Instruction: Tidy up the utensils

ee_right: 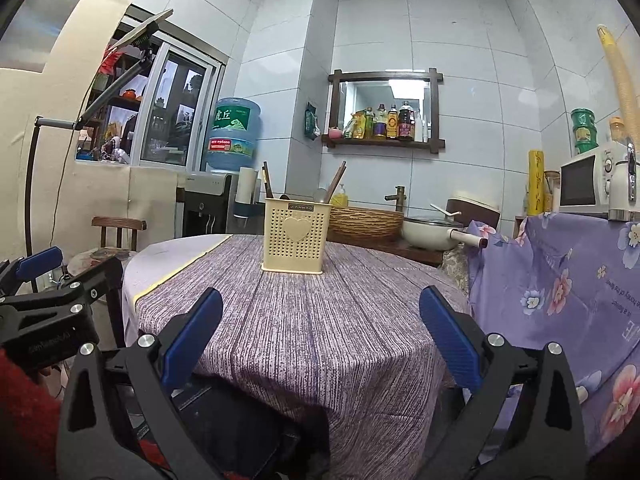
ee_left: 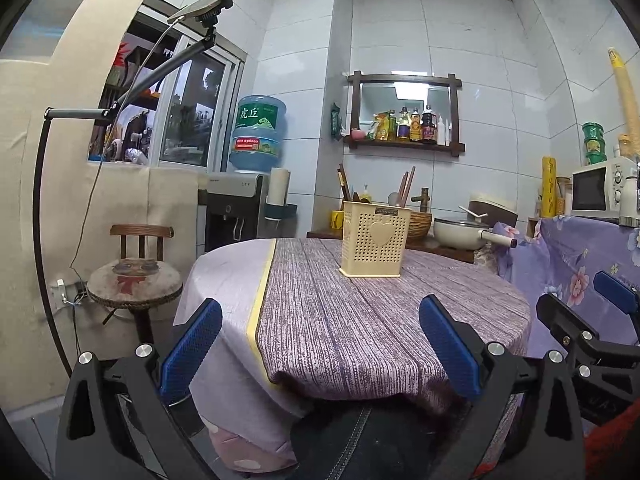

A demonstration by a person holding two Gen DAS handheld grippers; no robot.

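1. Both grippers are hovering off the near edge of the round table (ee_right: 320, 340), clear of it. The left gripper (ee_left: 320, 344) is carrying its jaws wide with nothing between them; the right gripper (ee_right: 320, 336) is doing likewise.
2. The cream utensil holder (ee_right: 297, 236) is standing upright toward the far edge of the table, well apart from both grippers. Chopsticks (ee_right: 335, 182) and a spoon (ee_right: 320, 195) are sticking out of its top.
3. No loose utensil is showing on the cloth.
4. Judgement: either nothing has started or sorting is finishing; I cannot tell which.
5. Next move, if any, is calling for a reach across the table to the holder.
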